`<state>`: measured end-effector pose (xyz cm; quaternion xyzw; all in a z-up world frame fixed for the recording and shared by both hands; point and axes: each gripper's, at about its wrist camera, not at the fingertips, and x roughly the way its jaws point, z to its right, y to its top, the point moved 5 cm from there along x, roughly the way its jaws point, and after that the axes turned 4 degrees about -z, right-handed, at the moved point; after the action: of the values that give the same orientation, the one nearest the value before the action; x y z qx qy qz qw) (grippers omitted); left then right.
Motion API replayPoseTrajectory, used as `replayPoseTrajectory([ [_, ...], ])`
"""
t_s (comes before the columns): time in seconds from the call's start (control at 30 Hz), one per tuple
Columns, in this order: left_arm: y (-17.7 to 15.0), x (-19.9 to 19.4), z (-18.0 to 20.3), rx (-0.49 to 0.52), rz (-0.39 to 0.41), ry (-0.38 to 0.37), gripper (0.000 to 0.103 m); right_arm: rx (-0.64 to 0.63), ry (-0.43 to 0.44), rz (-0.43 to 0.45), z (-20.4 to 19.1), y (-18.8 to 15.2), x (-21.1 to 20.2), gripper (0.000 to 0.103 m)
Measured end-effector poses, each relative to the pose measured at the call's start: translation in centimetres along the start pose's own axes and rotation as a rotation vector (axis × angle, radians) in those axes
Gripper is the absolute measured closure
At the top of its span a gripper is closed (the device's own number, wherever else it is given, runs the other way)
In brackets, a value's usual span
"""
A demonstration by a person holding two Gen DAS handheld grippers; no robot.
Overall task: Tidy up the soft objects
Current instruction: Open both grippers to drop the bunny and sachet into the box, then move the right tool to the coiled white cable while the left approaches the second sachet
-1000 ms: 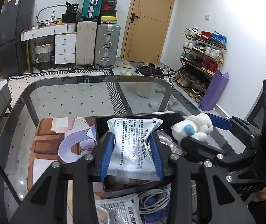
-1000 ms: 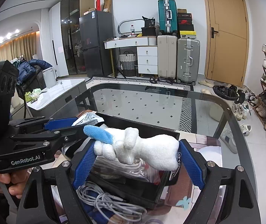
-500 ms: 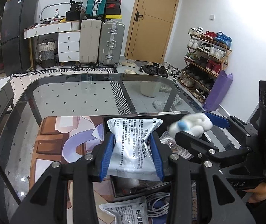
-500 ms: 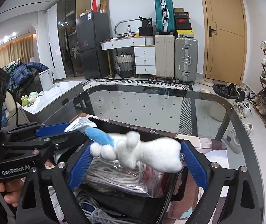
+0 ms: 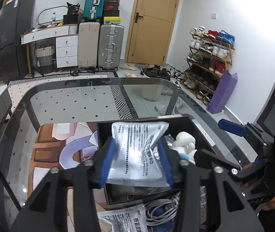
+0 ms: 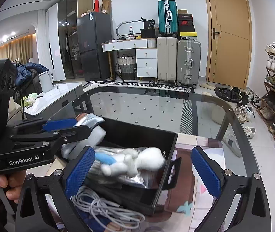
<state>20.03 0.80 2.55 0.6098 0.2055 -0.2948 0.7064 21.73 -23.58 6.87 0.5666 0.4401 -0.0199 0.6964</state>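
My left gripper (image 5: pixel 137 162) holds a silver printed packet (image 5: pixel 137 150) upright over the black box (image 5: pixel 203 135). Its jaws are opening, and the blue pads still touch the packet's pinched sides. The right gripper (image 6: pixel 143 172) is open wide and still opening, with nothing held. A white plush toy (image 6: pixel 137 162) with a blue tip is blurred below and between the right pads, down inside the box (image 6: pixel 168 166) on a clear bag. In the left wrist view the plush (image 5: pixel 183 145) lies to the right of the packet, with the right gripper (image 5: pixel 218 141) beside it.
The box stands on a patterned mat (image 5: pixel 46 148) on a glass table (image 6: pixel 147 106). Grey coiled cables (image 6: pixel 102 208) and a second packet (image 5: pixel 123 220) lie in front of the box. A person's hand (image 6: pixel 2 181) holds the left gripper (image 6: pixel 79 126).
The right jaws spread apart and the plush toy dropped from between them into the box. The left pads began to part, with the packet still between them.
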Motion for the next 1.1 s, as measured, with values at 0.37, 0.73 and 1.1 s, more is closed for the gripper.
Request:
replayPoseTrajectory([
  [0.37,-1.4,-3.3,-0.3,0.032,0.027,0.070,0.000,0.087,0.021,-0.015,1.1,-3.2,-3.0,0.001],
  [0.73,-5.0,-4.7,-2.2,-0.044,0.013,0.103,0.000,0.147,0.034,-0.109,-0.1,-6.4,-2.9,0.001],
  [1.1,-8.6,-2.9,-2.9,-0.072,-0.055,0.144,0.000,0.187,0.048,-0.215,-1.5,-8.4,-0.1,0.001],
])
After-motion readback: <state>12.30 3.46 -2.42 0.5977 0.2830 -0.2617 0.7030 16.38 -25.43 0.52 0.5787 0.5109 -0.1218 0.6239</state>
